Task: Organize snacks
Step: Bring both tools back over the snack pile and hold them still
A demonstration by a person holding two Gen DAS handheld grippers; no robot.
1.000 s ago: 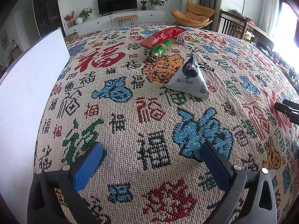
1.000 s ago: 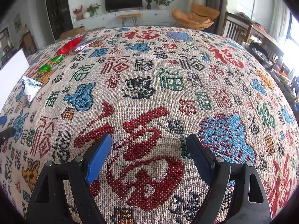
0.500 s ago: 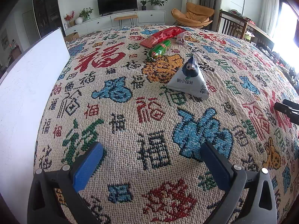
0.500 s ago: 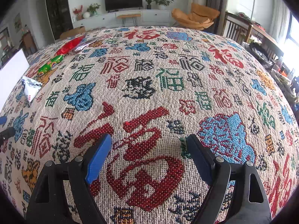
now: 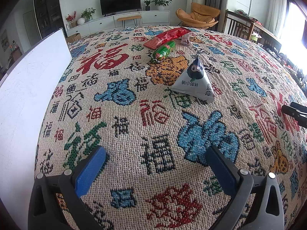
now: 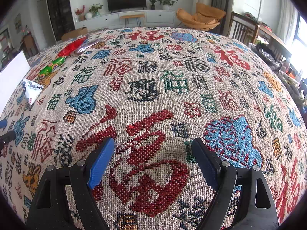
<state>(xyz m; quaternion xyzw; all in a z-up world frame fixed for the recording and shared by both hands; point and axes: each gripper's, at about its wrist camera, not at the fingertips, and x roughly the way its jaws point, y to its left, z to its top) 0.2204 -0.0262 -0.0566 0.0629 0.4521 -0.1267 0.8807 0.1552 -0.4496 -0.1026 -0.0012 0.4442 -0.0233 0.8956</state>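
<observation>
Left tool (image 5: 155,157) agape over bare cloth (image 5: 134,134), white board (image 5: 28,88) alongside.

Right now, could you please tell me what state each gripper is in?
Left gripper: open, holding nothing.
Right gripper: open, holding nothing.

Each black tool (image 5: 155,164) has blue-padded fingers (image 5: 90,170) and silver screws.

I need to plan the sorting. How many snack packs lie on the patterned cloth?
4. A grey pyramid pack is nearest; behind it lies a green pack, then a long red pack, with a small clear packet beside the red one. Others may be hidden.
</observation>
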